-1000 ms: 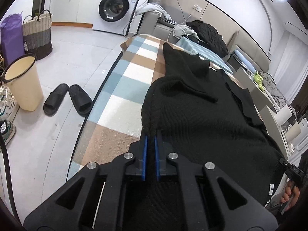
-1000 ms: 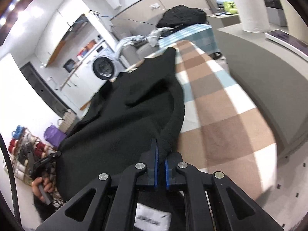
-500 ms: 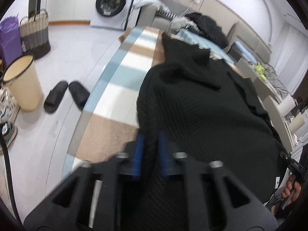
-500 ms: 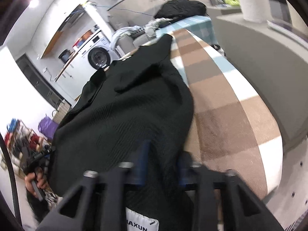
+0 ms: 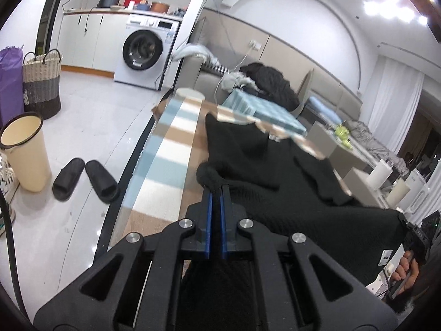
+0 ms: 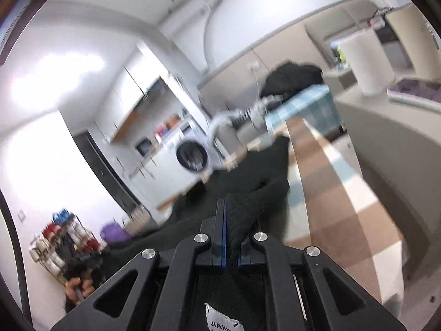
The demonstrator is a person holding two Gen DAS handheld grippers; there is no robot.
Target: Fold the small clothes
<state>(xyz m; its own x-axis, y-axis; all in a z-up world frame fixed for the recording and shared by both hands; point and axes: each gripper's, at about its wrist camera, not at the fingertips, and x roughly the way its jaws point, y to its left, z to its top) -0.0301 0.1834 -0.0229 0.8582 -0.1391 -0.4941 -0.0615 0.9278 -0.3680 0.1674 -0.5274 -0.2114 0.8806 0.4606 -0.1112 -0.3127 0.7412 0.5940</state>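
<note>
A black knit sweater (image 5: 275, 182) lies along a table covered with a checked brown, blue and white cloth (image 5: 171, 162). My left gripper (image 5: 217, 190) is shut on the sweater's near left corner and holds it lifted off the cloth. My right gripper (image 6: 230, 207) is shut on the sweater's near right corner (image 6: 248, 204), also raised; a white label (image 6: 220, 322) hangs below it. The near hem is stretched between both grippers. The far part of the sweater rests on the cloth (image 6: 330, 193).
Left of the table are black slippers (image 5: 85, 182), a cream bin (image 5: 24, 151) and a woven basket (image 5: 41, 82). A washing machine (image 5: 143, 52) stands at the back. A sofa with dark clothes (image 5: 270, 82) is beyond the table. A grey counter with a paper roll (image 6: 363, 60) is to the right.
Both grippers have lifted the near hem of the sweater up off the table and carried it forward. The right wrist view is blurred by motion.
</note>
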